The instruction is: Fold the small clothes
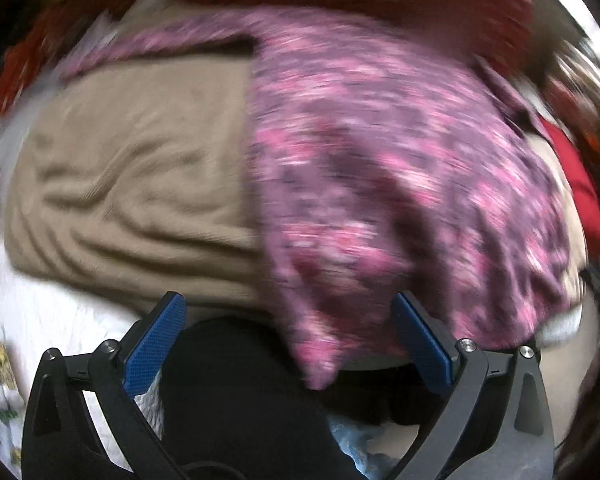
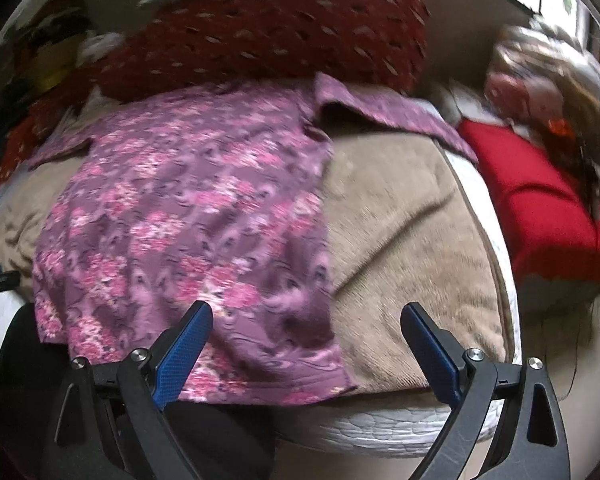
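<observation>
A small purple garment with a pink flower print [image 1: 380,168] lies spread on a tan blanket [image 1: 132,184]; it also shows in the right wrist view [image 2: 188,216], with one sleeve reaching right at the back. My left gripper [image 1: 288,320] is open and empty at the garment's near hem; the view is blurred. My right gripper [image 2: 306,332] is open and empty, its left pad [image 2: 184,352] over the garment's near right corner, its right pad over the tan blanket [image 2: 412,240].
A dark red dotted cushion [image 2: 268,40] lies behind the garment. A red cloth [image 2: 540,208] and a doll-like figure [image 2: 540,92] sit at the right. White quilted bedding [image 2: 380,428] edges the blanket. A black cloth [image 1: 236,392] lies under the left gripper.
</observation>
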### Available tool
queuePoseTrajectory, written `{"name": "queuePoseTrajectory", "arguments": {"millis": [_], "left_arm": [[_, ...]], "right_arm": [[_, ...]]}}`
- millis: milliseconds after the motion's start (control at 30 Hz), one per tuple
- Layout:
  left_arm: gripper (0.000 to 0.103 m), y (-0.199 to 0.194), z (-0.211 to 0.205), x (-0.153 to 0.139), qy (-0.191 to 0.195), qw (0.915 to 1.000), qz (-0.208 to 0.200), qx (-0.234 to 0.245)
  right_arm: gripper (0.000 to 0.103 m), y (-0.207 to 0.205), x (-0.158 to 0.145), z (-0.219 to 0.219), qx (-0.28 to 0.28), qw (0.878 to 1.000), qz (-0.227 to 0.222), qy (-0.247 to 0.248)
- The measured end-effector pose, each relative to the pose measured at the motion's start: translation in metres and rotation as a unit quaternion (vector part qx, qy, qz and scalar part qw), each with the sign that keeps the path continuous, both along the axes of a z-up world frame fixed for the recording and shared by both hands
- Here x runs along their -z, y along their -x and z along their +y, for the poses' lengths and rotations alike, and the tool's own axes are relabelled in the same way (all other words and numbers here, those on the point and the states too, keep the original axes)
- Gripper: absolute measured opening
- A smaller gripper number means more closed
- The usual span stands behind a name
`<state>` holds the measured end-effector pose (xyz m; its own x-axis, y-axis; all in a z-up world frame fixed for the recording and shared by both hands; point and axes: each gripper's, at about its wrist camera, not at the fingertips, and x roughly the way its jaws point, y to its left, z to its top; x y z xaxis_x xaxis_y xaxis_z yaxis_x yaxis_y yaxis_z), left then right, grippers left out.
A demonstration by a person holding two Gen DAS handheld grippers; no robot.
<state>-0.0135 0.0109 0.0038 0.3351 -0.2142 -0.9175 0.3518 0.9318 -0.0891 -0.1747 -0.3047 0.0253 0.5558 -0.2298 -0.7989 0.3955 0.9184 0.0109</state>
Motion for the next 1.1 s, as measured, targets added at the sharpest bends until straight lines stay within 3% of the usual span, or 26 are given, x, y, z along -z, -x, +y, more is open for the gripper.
{"name": "queuePoseTrajectory", "arguments": {"millis": [67,167,333,367,400,433,467,500,533,667,767,833,900,1000,1100], "left_arm": [[0.103,-0.016,0.017,0.011,0.010,0.9988,0.033,-0.037],[0.103,-0.025,0.025,0.028,0.014,0.9961,0.070,-0.052],[0.102,-0.005,-0.007,0.041,0.008,0.9969,0.077,0.015],[0.087,-0.002,-0.013,0.042,0.010,0.9967,0.077,0.026],[0.069,0.003,-0.020,0.044,0.013,0.9959,0.080,0.041],[0.014,0.004,-0.025,0.045,0.011,0.9949,0.086,0.053],[0.004,0.002,-0.031,0.049,-0.006,0.9933,0.094,0.066],[0.002,0.002,-0.033,0.049,-0.016,0.9935,0.091,0.066],[0.002,0.002,-0.031,0.046,-0.015,0.9943,0.084,0.063],[0.002,-0.002,0.003,-0.006,0.059,0.9957,0.059,0.039],[0.002,-0.006,0.033,-0.040,0.083,0.9958,0.031,0.021],[0.002,-0.009,0.046,-0.038,0.084,0.9956,0.039,0.013],[0.002,-0.010,0.049,-0.015,0.067,0.9960,0.058,0.005],[0.002,-0.010,0.049,0.029,0.043,0.9912,0.125,-0.008],[0.002,-0.004,0.053,0.028,0.049,0.9890,0.139,-0.009]], "right_arm": [[0.096,0.002,0.007,-0.011,0.013,1.000,0.006,-0.018],[0.096,0.001,0.019,-0.023,0.026,0.999,0.014,-0.045],[0.093,-0.011,0.038,-0.032,0.031,0.996,0.026,-0.074],[0.090,-0.013,0.041,-0.034,0.030,0.995,0.024,-0.089],[0.079,-0.015,0.044,-0.035,0.029,0.994,0.022,-0.101],[0.059,-0.016,0.047,-0.035,0.026,0.992,0.021,-0.118],[0.046,-0.018,0.050,-0.035,0.023,0.991,0.023,-0.129],[0.018,-0.019,0.053,-0.034,0.014,0.989,0.024,-0.143],[0.009,-0.018,0.054,-0.032,0.006,0.988,0.021,-0.151],[0.007,0.002,0.022,-0.030,-0.027,0.980,-0.050,-0.193],[0.002,0.030,-0.020,-0.032,-0.048,0.966,-0.123,-0.222],[0.002,0.043,-0.033,-0.034,-0.048,0.964,-0.138,-0.224],[0.002,0.047,-0.025,-0.036,-0.039,0.967,-0.124,-0.218],[0.002,0.042,0.015,-0.044,-0.007,0.971,-0.062,-0.230],[0.002,0.040,0.045,-0.048,0.022,0.974,-0.002,-0.224]]}}
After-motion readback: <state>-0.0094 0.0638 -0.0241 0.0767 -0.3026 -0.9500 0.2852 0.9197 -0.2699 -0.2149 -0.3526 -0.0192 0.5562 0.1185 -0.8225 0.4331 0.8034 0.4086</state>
